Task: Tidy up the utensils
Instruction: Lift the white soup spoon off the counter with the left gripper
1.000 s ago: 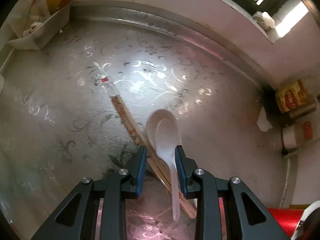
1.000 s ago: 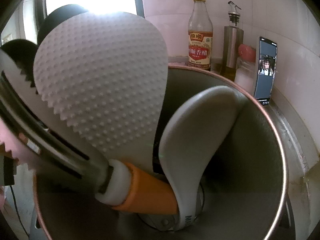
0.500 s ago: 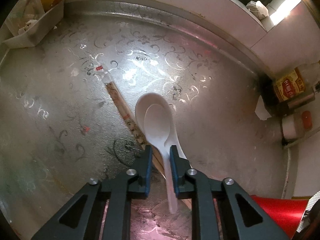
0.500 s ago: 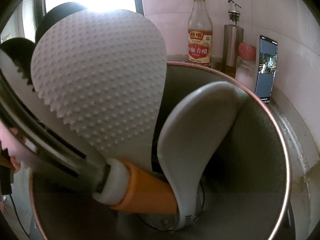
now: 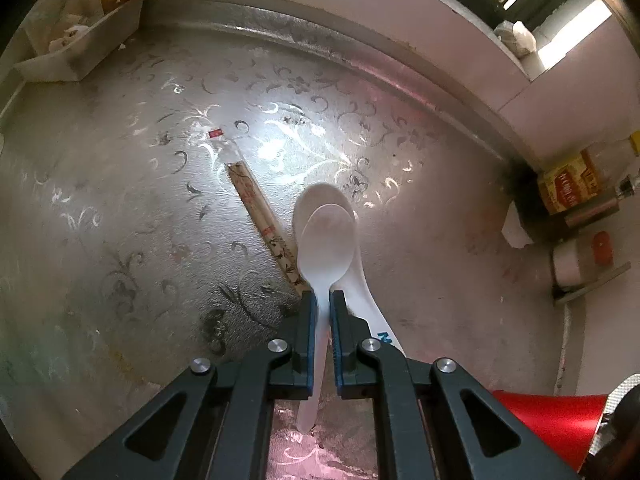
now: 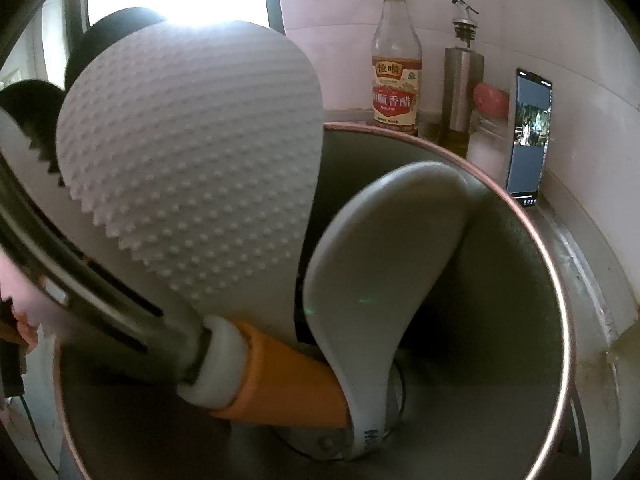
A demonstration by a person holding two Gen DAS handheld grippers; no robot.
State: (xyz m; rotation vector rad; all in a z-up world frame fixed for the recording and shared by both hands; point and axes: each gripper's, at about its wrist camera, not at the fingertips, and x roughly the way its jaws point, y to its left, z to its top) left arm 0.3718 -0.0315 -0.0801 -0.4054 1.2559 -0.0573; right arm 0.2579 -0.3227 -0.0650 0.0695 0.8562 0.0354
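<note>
Our left gripper (image 5: 320, 300) has just closed its jaws on the neck of the thin plastic spoon (image 5: 326, 240), lying over a white soup spoon (image 5: 362, 280) beside the chopsticks (image 5: 262, 224) on the table (image 5: 120, 240), so it can be lifted; we cannot see our right gripper.

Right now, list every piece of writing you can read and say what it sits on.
"恒顺香醋": red label of the clear glass vinegar bottle.
Blue letters on the white ceramic spoon: cut off, unreadable.
Yellow-red packet: blurred.
Grey spoon handle print: partial, unreadable.
Phone screen: too small.
</note>
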